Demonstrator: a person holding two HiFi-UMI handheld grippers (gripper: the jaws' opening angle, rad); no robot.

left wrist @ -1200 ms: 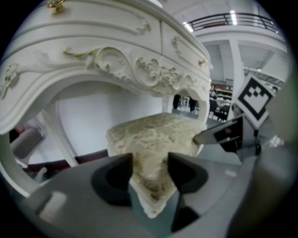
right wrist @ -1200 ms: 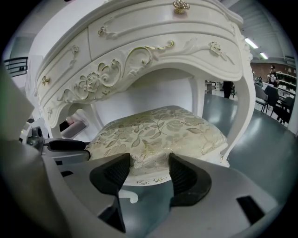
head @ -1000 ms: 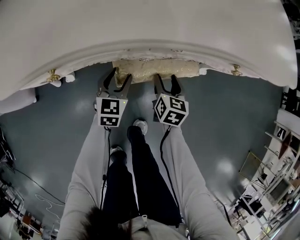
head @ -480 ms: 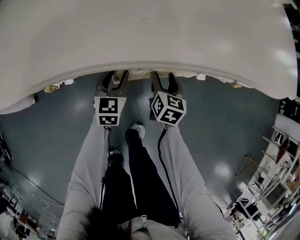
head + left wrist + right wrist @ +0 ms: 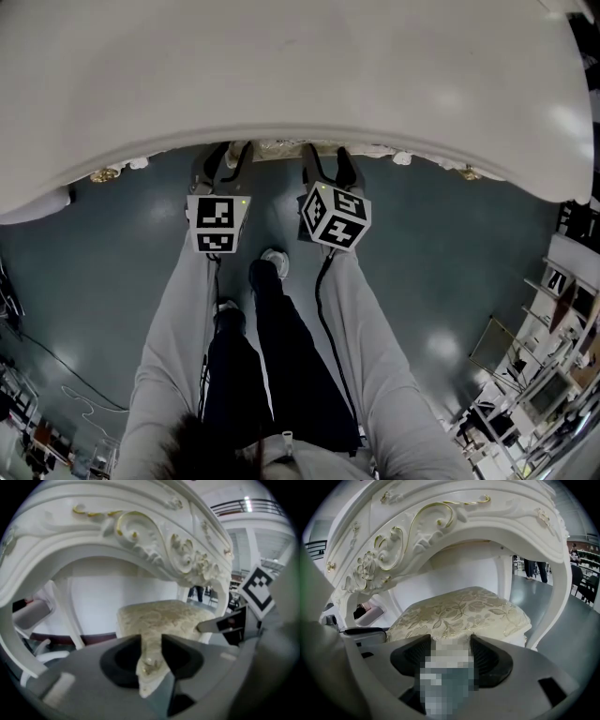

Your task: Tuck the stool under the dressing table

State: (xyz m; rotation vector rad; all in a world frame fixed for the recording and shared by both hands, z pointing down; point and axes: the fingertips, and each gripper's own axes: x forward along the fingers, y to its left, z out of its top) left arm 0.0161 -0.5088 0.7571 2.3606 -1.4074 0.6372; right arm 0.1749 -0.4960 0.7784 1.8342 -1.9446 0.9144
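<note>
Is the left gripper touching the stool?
Touching. Left gripper view: the left gripper has just been closing its jaws, which now pinch the stool by its carved edge.

Glossy grey floor (image 5: 450,244) fills the middle; cluttered metal shelving (image 5: 548,375) stands at four o'clock, and loose cables (image 5: 56,367) trail at eight o'clock.

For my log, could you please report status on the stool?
Left gripper jaws just closing on stool edge; right gripper grips it too. Stool nearly under table. Nothing seen blocking.
</note>
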